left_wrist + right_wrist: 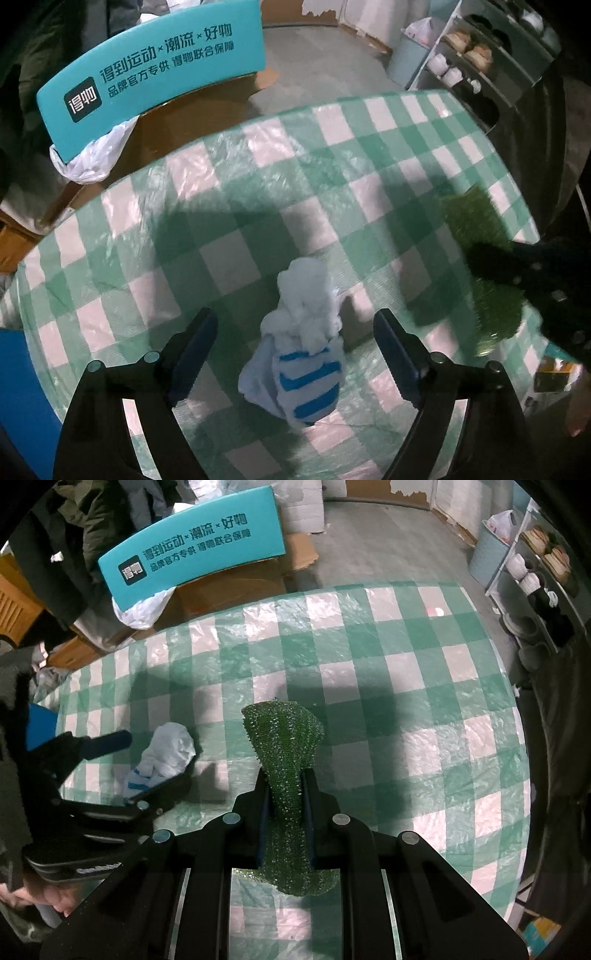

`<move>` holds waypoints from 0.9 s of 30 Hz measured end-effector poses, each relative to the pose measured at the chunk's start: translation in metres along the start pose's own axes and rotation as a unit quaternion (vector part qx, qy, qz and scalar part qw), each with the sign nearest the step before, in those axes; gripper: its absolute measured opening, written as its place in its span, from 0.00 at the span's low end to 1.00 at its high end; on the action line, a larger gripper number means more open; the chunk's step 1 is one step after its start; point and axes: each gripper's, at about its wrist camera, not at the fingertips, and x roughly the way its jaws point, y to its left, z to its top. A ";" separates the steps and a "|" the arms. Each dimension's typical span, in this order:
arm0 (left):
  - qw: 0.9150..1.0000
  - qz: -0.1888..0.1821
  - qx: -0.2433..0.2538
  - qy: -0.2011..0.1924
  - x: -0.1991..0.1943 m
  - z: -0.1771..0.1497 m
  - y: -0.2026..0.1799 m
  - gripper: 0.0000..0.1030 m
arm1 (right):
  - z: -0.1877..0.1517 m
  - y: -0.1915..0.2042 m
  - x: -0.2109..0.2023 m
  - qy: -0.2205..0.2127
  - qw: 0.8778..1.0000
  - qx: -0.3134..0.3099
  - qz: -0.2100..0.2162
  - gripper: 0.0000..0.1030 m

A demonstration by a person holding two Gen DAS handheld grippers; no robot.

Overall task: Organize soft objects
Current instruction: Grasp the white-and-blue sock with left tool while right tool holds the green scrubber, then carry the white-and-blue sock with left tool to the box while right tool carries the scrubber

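Between my right gripper's (284, 786) closed fingers I have the green textured cloth (284, 746) pinched and lifted, its free end flaring above the checked tablecloth (406, 657). My left gripper (295, 354) stands with its fingers spread wide, the blue-and-white striped sock (304, 354) lying bunched on the table between them; whether either pad touches it I can't quite tell. Beyond the table's far edge sits a teal box (155, 74)

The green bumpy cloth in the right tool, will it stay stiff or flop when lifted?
Probably floppy: the green cloth pinches narrow inside the right tool and fans out beyond it. Likely light, since that thin pinch holds it. Its nubbly surface should resist slipping.
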 end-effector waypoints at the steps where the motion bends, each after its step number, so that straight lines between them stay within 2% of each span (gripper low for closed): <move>1: 1.000 0.008 0.005 0.003 0.003 -0.001 0.000 0.85 | 0.000 0.001 -0.001 -0.001 1.000 -0.001 0.000 0.13; 4: 1.000 0.015 0.012 0.014 0.010 -0.004 -0.003 0.84 | -0.001 0.002 -0.004 -0.003 1.000 -0.002 0.000 0.14; 6: 0.999 0.015 0.013 0.024 0.014 -0.008 -0.004 0.75 | -0.002 0.001 -0.005 -0.004 1.000 0.000 0.000 0.13; 8: 0.999 0.011 0.016 0.029 0.016 -0.011 -0.005 0.69 | -0.003 0.001 -0.007 -0.004 1.000 0.001 -0.001 0.14; 11: 0.999 0.023 0.026 0.022 0.014 -0.014 -0.008 0.52 | -0.004 0.003 -0.009 -0.005 1.000 0.001 -0.001 0.13; 14: 0.999 0.011 0.023 0.022 0.011 -0.016 -0.007 0.46 | -0.005 0.006 -0.013 -0.008 1.000 -0.003 0.001 0.13; 27: 0.997 0.057 0.043 -0.017 -0.034 -0.029 -0.002 0.42 | -0.008 0.030 -0.032 -0.024 0.999 -0.031 0.003 0.13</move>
